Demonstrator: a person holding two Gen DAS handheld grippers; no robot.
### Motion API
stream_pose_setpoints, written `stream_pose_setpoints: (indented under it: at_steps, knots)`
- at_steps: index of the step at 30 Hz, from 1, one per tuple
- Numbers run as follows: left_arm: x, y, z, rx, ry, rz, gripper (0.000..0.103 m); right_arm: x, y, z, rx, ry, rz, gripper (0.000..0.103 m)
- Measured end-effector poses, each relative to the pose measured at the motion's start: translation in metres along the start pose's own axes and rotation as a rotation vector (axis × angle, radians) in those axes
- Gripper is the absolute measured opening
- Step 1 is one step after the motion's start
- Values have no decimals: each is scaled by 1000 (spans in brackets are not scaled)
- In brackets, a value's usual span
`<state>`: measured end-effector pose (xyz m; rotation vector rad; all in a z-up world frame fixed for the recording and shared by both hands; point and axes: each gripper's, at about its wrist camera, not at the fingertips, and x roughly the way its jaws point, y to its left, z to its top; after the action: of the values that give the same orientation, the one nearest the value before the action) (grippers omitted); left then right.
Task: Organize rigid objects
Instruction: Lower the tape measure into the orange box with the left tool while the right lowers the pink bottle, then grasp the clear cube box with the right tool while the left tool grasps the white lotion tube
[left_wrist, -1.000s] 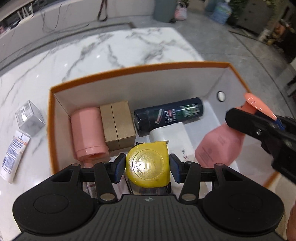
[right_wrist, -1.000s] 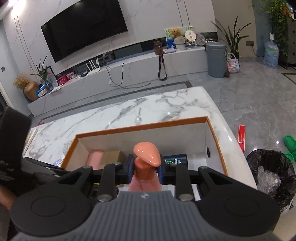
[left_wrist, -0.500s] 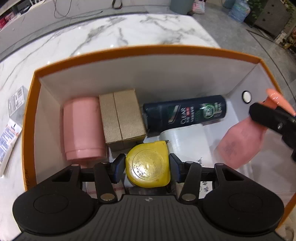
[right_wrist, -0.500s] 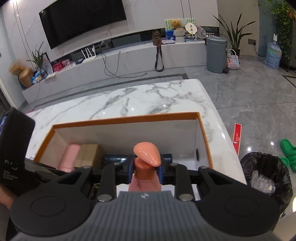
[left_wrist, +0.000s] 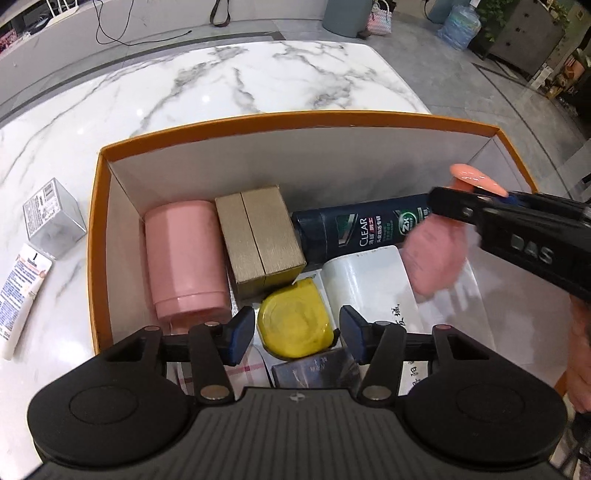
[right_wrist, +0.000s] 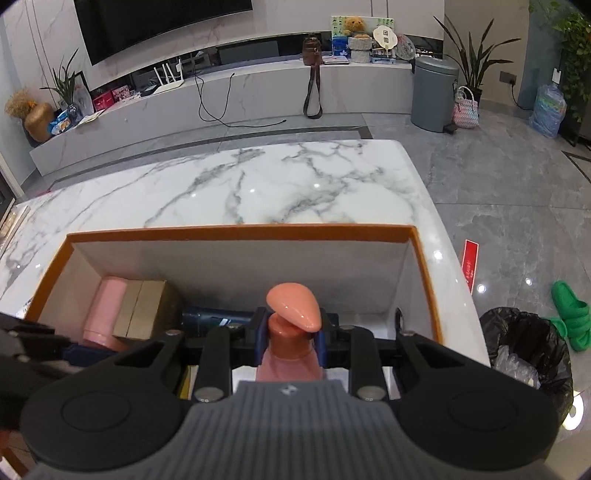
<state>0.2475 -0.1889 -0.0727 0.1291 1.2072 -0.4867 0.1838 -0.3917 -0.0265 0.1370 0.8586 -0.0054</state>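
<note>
Since a second ago, the left hand-held gripper (left_wrist: 297, 334) has just been opening: its blue pads (left_wrist: 240, 332) now stand clear of the yellow tape measure (left_wrist: 295, 323), which lies between them on the things in the orange box (left_wrist: 94, 236) instead of being clamped. Over the same second the right hand-held gripper (right_wrist: 290, 339) has come lower and further over the box, carrying the pink pump bottle (right_wrist: 290, 354).

Right side: jaws clamped on the neck of the pump bottle, just under its coral pump head (right_wrist: 293, 306). In the left wrist view I see the bottle body blurred, hanging over the right half of the box above a white package (left_wrist: 365, 280) and in front of the dark CLEAR bottle (left_wrist: 354, 232).

Box contents, left to right along the far wall: pink cylinder (left_wrist: 183, 258) lying on its side, gold carton (left_wrist: 260, 240) touching it, then the CLEAR bottle lying flat. A dark small box (left_wrist: 314, 371) sits under the tape measure's near edge.

Outside the box on the marble table (left_wrist: 221, 81), to the left: a silver carton (left_wrist: 51, 218) and a white tube (left_wrist: 22, 295), near each other.
</note>
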Motion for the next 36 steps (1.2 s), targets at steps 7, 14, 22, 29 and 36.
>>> stream_pose_setpoints:
  at_steps: [7,14,22,29,36]
  knots:
    - [-5,-2,-3,34,-25,-14,63,6,3,-3,-7,-5,14,26]
    - [-12,-2,-5,38,-43,-29,63,1,10,-2,-31,29,6,30]
    - [-37,-1,-12,58,-98,-55,63,-10,12,-7,-21,24,-23,45]
    - [-86,15,-21,60,-206,-50,63,-42,33,-2,-52,-38,-2,50]
    - [-129,50,-37,54,-285,0,61,-64,74,2,-104,-68,49,50]
